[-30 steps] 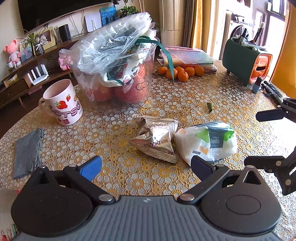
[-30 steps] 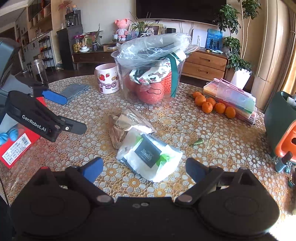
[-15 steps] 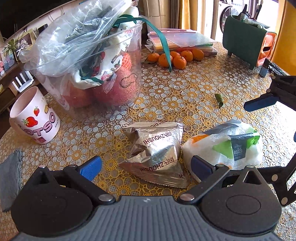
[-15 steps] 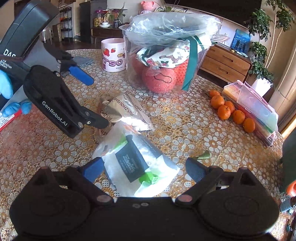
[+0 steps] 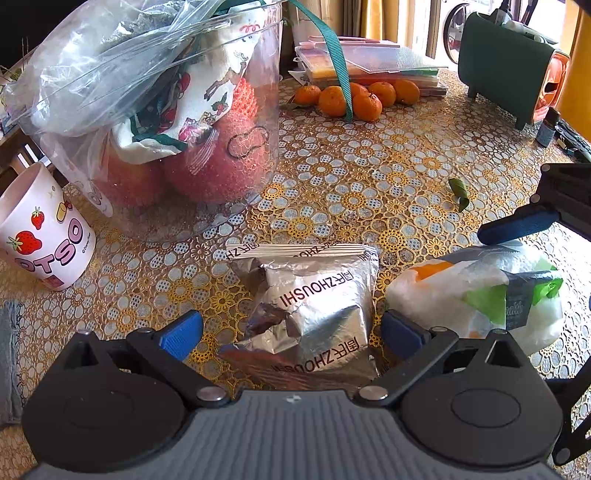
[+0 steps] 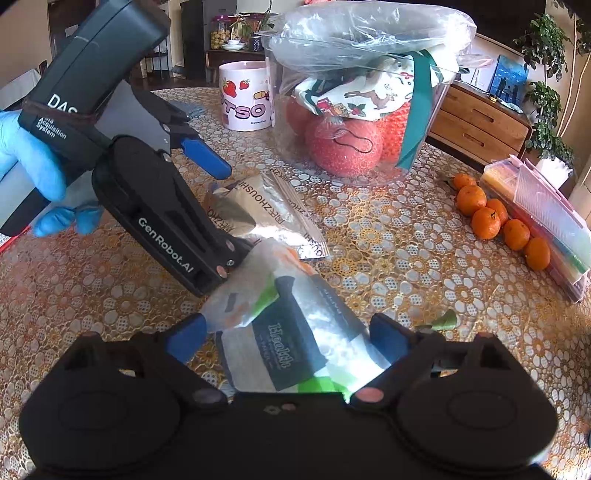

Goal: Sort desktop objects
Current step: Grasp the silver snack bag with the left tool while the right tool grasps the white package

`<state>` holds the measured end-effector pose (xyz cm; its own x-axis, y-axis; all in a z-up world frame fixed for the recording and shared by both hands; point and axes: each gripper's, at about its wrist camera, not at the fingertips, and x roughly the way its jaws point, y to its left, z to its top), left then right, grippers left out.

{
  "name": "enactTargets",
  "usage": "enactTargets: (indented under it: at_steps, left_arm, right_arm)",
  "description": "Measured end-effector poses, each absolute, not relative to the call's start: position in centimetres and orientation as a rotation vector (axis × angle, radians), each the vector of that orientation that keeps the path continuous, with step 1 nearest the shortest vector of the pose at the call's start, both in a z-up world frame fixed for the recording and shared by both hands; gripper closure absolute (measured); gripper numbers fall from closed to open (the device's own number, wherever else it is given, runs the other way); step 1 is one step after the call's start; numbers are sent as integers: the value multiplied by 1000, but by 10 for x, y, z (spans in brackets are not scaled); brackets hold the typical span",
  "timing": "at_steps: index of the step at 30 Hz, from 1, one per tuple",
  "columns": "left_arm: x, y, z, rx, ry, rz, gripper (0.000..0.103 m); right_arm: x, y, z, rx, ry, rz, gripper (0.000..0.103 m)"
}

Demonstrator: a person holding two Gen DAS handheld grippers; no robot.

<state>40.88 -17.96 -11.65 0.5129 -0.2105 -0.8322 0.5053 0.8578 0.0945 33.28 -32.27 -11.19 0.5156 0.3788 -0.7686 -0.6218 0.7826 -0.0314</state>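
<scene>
Two packets lie side by side on the table [image 5: 406,155]. Silver foil pouch [image 5: 317,306]: long axis along the left hand-held gripper [image 5: 291,330], fingers spread either side. White wipes pack [image 6: 291,332]: long axis along the right hand-held gripper [image 6: 286,338], also spread. Both grippers are closer than 1.0 s ago, now straddling their packets.

Table [image 5: 406,177] covered by gold floral lace cloth, sunlit from right. Wooden sideboard [image 6: 480,129] with drawers seen beyond table. Potted plant [image 6: 546,110] placed beside it. Dark shelving [image 6: 221,33] with jars seen at far wall. Yellow curtains [image 5: 391,18] hung behind table.
</scene>
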Motion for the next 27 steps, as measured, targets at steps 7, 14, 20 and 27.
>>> enactTargets:
  at_steps: [7,14,20,27]
  left_arm:
    - [410,-176,-118,320,923,-446,0]
    - [403,-178,-114,316,903,-481,23]
    - [392,-187,-110,354,888,-481,42]
    - [373,-183,-106,354,905,-470,45]
  right_arm:
    - [331,-323,-116,-306,813,587,12]
    - [327,-322,-117,-336,804,569,20]
    - [322,-320,-112,-361,807,547,34]
    - [307,-321,-103,-348,801,481,55]
